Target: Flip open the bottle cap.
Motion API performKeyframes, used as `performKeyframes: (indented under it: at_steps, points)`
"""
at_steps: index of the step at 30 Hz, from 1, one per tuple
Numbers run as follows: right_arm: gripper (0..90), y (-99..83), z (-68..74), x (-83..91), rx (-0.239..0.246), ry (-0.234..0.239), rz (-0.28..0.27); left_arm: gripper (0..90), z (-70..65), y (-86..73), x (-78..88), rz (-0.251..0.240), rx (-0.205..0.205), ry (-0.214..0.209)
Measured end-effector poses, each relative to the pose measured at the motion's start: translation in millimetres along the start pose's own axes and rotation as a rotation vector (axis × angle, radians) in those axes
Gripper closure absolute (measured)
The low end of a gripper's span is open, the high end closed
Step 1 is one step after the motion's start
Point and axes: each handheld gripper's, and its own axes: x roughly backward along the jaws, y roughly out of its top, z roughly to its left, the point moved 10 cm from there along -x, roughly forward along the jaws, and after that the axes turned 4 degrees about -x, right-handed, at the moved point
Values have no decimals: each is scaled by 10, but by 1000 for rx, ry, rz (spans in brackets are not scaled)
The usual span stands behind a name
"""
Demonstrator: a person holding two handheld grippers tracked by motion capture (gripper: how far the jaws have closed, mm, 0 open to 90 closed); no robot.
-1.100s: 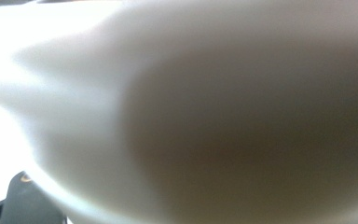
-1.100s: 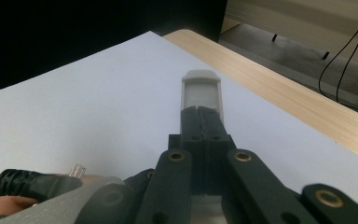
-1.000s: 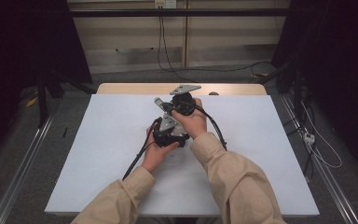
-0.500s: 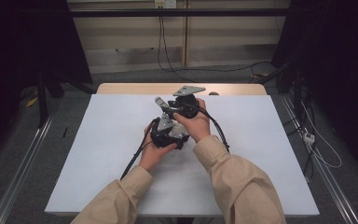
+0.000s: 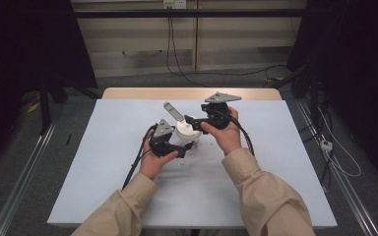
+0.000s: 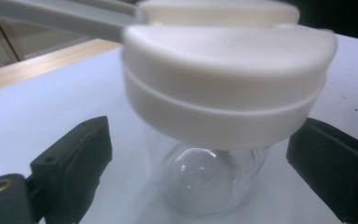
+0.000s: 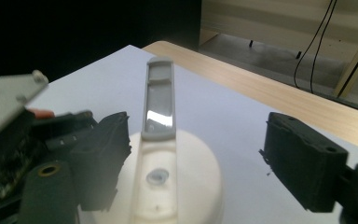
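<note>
At mid-tabletop (image 5: 103,172), stood upright: a clear jar (image 6: 205,182) with white lid (image 5: 187,132), between both claws. Left claw (image 5: 184,150) just opened, jaws flanking the glass body without touching. Right claw (image 5: 193,123) also just opened above the lid, astride the grey flip tab (image 7: 159,100) angled up and away. Nothing else close by.
</note>
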Motion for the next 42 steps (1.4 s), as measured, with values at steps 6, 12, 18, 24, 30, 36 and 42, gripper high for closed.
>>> performKeyframes:
  at_steps: [6, 12, 18, 24, 30, 36, 42]
  points:
    - [167, -122, 4, 201, 0, -2, -16, 57, 7, -42, 198, 13, -14, 0]
    - [137, -286, 31, 450, -17, 15, -36, 54, -38, -137, 356, 24, 19, -58]
    - [119, -582, 18, 652, -12, 13, -34, 54, -55, -215, 572, 29, 26, -76]
    - [106, -884, -52, 781, -17, 1, -23, 50, -5, -305, 748, 32, 43, -80]
    - [100, -1064, -123, 930, -11, -13, -26, 50, 43, -362, 904, 31, 41, -68]
    - [93, -1197, -202, 1068, -17, -32, -36, 50, 62, -443, 1032, 24, 51, -64]
    - [96, -1330, -222, 1160, -20, -43, -37, 49, 80, -462, 1187, 12, 24, -43]
